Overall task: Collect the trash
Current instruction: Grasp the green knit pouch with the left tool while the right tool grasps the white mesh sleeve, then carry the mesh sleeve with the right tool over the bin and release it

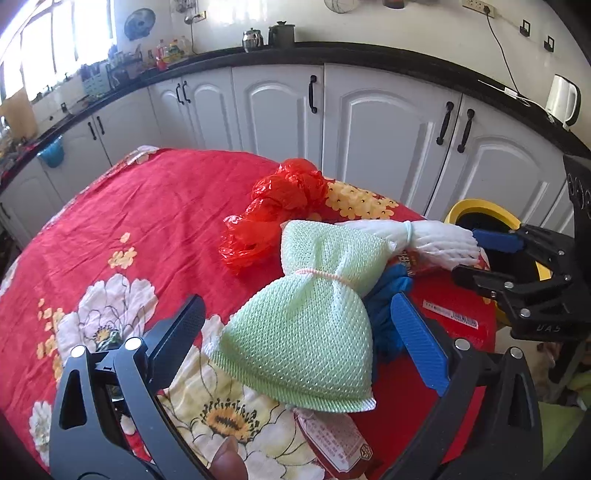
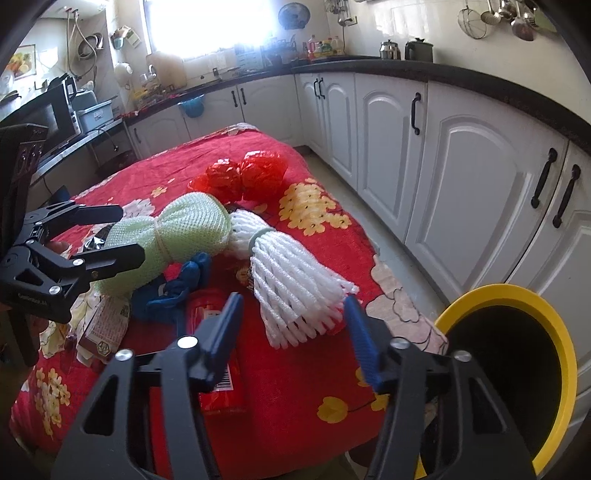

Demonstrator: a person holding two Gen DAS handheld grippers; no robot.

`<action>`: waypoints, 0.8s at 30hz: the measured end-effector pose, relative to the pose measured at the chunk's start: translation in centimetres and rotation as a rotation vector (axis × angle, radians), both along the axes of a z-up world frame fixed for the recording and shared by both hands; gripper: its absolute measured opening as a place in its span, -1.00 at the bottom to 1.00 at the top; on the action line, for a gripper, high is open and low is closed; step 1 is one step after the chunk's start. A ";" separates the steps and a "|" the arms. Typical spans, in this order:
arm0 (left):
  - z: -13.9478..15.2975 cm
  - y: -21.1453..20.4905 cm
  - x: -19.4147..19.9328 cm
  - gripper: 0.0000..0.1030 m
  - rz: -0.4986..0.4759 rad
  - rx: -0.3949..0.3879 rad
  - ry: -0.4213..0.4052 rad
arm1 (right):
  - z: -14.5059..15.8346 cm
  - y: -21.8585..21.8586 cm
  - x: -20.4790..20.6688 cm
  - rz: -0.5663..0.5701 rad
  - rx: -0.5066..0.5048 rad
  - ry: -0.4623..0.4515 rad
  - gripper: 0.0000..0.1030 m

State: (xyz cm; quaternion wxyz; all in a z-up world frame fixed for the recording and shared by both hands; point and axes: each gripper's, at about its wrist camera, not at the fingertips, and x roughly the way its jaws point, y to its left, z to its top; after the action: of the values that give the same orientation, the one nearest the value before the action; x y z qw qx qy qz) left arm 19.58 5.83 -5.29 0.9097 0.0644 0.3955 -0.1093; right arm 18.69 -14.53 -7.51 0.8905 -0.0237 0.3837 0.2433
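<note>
Barely begun, by the look: green net (image 1: 306, 332), white net (image 2: 295, 295), red bags (image 2: 251, 173) etc. all on table (image 1: 155, 206). Both grippers, left (image 1: 303, 343) & right (image 2: 291, 332), wide open, empty. Bin (image 2: 517, 369) near right.

Bright daylight, window (image 2: 207, 26) blown out with glare, strong fisheye bending, dark vignetted corners, sharp focus

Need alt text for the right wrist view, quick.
The open right gripper hovers at a white foam net on a red floral tablecloth, beside a yellow-rimmed bin. Behind lie a green mesh bundle and red plastic bags; the left gripper straddles the bundle.
</note>
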 end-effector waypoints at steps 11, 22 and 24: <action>-0.9 -0.4 0.3 0.41 -0.014 0.016 0.048 | 0.3 -0.6 -1.0 0.033 0.050 0.015 -0.75; -0.1 0.7 -1.1 0.24 0.021 -0.027 0.017 | 3.0 -2.0 -2.4 0.007 0.121 -0.033 -0.76; 0.5 1.1 -1.6 0.23 0.031 -0.057 0.000 | 3.2 -2.2 -2.5 0.005 0.123 -0.040 -0.76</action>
State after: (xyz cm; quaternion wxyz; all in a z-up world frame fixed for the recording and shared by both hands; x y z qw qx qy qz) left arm 17.99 6.90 -4.78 0.9127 0.0321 0.3933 -0.1063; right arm 16.17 -16.77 -4.28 0.8972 0.0251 0.3501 0.2682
